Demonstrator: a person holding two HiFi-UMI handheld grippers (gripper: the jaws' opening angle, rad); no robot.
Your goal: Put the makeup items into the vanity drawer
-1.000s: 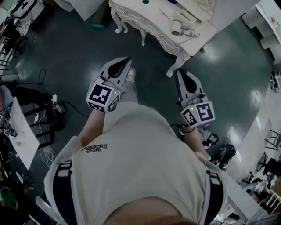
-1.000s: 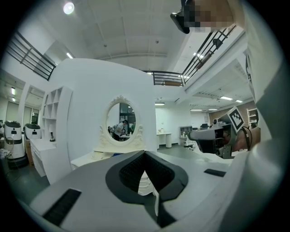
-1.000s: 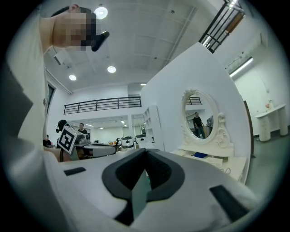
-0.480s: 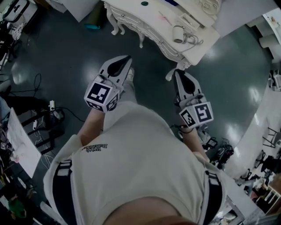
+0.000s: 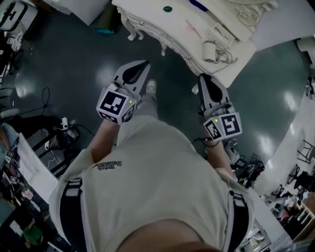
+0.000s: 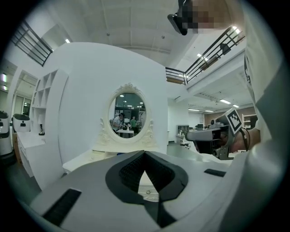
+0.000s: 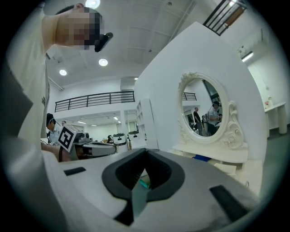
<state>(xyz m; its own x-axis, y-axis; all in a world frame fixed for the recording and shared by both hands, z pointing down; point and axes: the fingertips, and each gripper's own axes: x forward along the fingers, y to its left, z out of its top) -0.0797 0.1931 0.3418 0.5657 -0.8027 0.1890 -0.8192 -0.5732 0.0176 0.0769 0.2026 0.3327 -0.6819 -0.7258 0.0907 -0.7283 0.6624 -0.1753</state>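
- Overhead, a white vanity with carved, curved legs stood at the far side of a glossy dark grey-green floor.
- The makeup items lay on its top, apart from one another. A slim pink stick lay near the middle, a small dark green round piece to its left, and a blue piece at the far edge.
- A white cord curled near the right end of the top.
- An oval mirror in an ornate white frame rose at the back of the vanity, against a tall white panel.
- Around it was a large open hall with ceiling lights and a railed upper walkway.
- Cables and gear cluttered the floor at the left, well apart from the vanity.
- No view showed the drawer front clearly.
- The person, in a pale shirt, held both tools out ahead, side by side and apart, each aimed roughly level at the vanity.
- The left gripper hung over bare floor near the vanity's front edge. It was clenched, tips meeting, with nothing pinched between them.
- The right gripper sat just beside the vanity's near right corner. It too was clenched and empty.
- Through the opening behind the right tips a teal sliver showed on the top beyond, not between the pads.
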